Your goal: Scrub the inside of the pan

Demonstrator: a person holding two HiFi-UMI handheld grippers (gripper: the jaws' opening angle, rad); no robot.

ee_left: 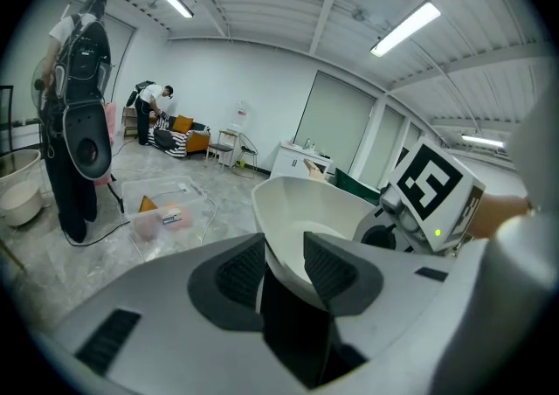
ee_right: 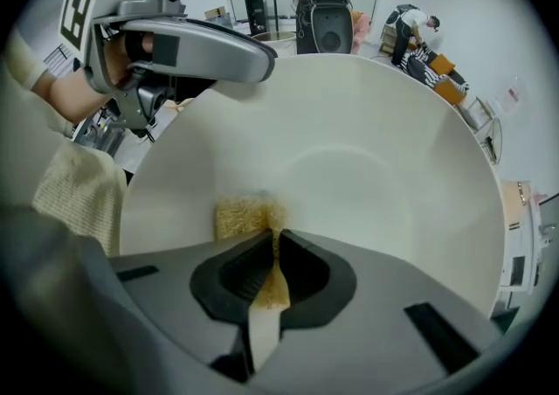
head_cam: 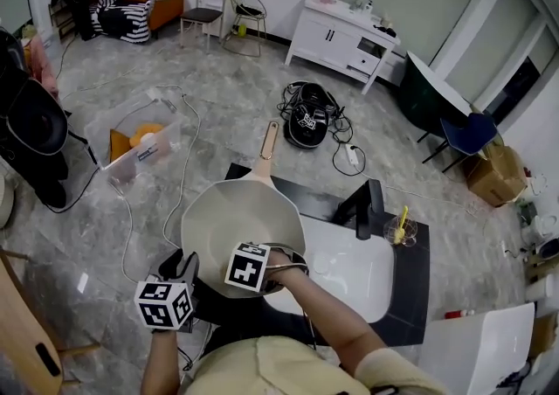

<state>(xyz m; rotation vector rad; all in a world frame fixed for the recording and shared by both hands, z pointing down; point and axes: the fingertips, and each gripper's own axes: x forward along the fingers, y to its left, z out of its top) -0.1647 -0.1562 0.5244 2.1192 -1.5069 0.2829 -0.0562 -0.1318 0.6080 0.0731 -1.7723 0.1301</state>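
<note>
We hold the pan [ee_left: 319, 205] by its near rim in the left gripper [ee_left: 284, 266]: the rim passes between the jaws, which are clamped on it with the bowl rising just ahead of them and the handle pointing away. The right gripper [ee_right: 272, 255] points down into the pan, its jaws nearly together and pinching a yellow sponge [ee_right: 247, 215]. The sponge sticks out just past the fingertips and lies against the pale inner wall, on the side near the left gripper. From the head view, a white sink [head_cam: 362, 284] lies to the right of the right gripper, with a black tap [head_cam: 368, 208] beyond it.
</note>
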